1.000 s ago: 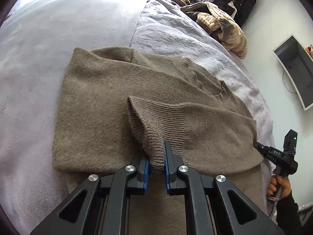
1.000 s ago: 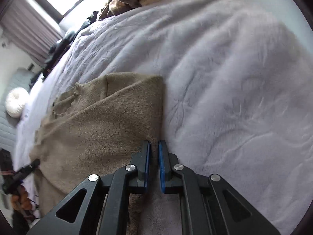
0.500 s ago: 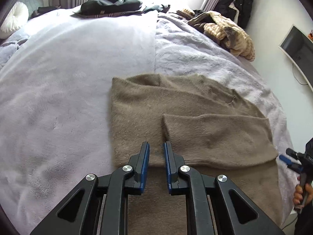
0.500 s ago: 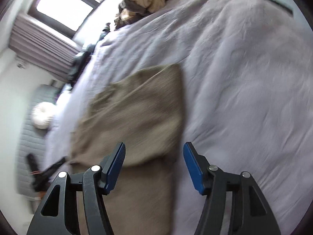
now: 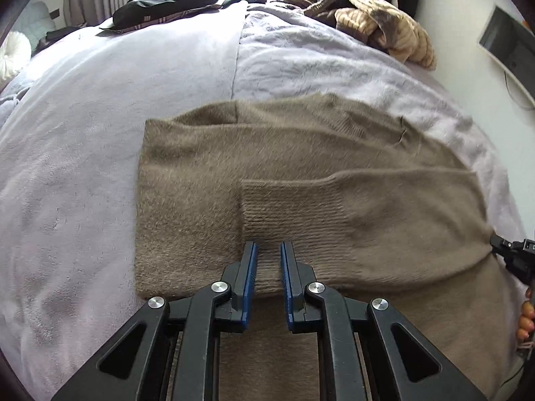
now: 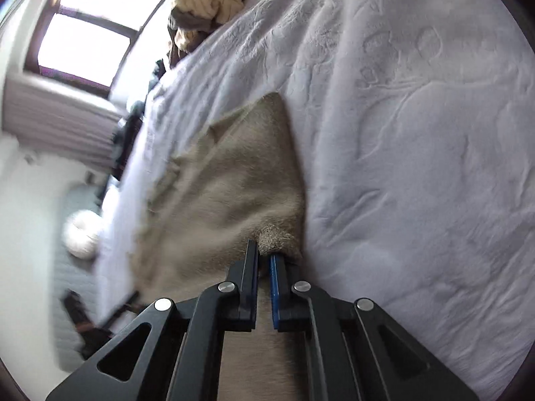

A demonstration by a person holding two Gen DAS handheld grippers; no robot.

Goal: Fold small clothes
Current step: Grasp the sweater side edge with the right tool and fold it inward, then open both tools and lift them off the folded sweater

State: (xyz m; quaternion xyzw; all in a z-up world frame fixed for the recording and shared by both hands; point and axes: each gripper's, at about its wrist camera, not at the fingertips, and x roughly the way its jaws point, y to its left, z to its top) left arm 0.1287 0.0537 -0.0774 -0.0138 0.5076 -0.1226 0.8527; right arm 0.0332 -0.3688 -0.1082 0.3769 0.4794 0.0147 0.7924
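A soft, floppy brown knit sweater lies half-folded on the bed. The right hand-held gripper, low in the frame, appears to pinch its edge; the left hand-held gripper stands narrowly parted, empty, over the ribbed cuff, the firmest hold.

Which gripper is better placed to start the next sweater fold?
Right. The right gripper is shut on the sweater edge; the left gripper hovers over the cuff, gripping nothing.

One brown sweater is lying on one bed. One heap of tan striped clothes and one dark garment are sitting at the bed's far end. One white round cushion is showing beside the bed, one dark screen is hanging on the wall, and one window is letting light in.

Two hand-held grippers are showing: the left hand-held gripper and the right hand-held gripper.
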